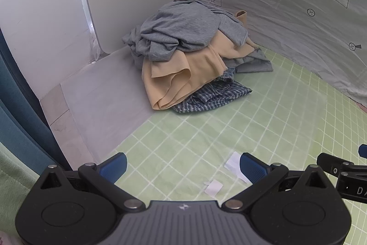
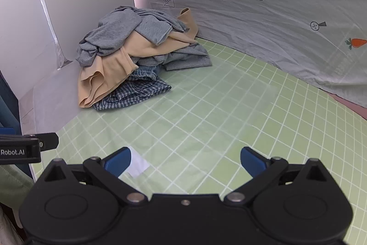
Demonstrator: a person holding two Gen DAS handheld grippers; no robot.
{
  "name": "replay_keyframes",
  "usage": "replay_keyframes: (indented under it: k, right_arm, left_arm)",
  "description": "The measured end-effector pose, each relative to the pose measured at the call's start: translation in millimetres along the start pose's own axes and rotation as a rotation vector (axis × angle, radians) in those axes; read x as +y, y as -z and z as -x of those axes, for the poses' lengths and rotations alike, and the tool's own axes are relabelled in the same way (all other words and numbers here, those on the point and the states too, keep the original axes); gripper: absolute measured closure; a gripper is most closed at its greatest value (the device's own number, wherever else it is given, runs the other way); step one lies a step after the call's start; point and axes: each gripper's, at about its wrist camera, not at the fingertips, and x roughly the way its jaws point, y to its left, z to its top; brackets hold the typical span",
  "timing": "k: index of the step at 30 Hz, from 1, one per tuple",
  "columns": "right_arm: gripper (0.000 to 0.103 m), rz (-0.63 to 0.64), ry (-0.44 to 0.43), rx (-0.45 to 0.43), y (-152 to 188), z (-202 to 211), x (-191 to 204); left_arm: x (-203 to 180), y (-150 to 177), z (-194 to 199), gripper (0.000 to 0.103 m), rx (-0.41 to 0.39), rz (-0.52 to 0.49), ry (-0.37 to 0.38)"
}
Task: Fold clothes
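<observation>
A pile of crumpled clothes lies in the far left corner: a grey shirt [image 1: 183,24] on top, a beige garment [image 1: 181,79] under it, a blue checked garment [image 1: 213,97] at the bottom. The same pile shows in the right wrist view, with the grey shirt [image 2: 128,29], beige garment [image 2: 103,75] and checked garment [image 2: 135,93]. My left gripper [image 1: 183,168] is open and empty, well short of the pile. My right gripper [image 2: 185,161] is open and empty over the green grid sheet [image 2: 218,111].
A white printed cloth backdrop [image 1: 286,15] hangs behind and to the right. White panels [image 1: 45,15] wall the left side. White paper scraps [image 1: 214,187] lie on the green sheet [image 1: 252,121] near my left gripper. A white strip [image 1: 98,102] borders the sheet on the left.
</observation>
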Motion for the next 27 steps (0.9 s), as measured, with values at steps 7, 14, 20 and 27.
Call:
replay_keyframes:
  k: [7, 14, 20, 27]
  right_arm:
    - [0.000, 0.007, 0.000, 0.005, 1.8, 0.0, -0.7]
    - [0.000, 0.008, -0.002, 0.011, -1.0, -0.5, -1.6]
    - [0.000, 0.007, -0.003, 0.014, -0.9, -1.4, -3.7]
    - [0.000, 0.007, -0.004, 0.019, 0.5, -2.3, -4.2]
  left_arm:
    - [1.3, -0.6, 0.0, 0.000, 0.004, 0.001, 0.003]
    - [2.1, -1.0, -1.0, 0.000, 0.008, 0.002, 0.000]
    - [2.1, -2.6, -1.5, 0.000, 0.013, -0.001, 0.001]
    - [2.5, -2.6, -3.0, 0.000, 0.017, -0.001, 0.000]
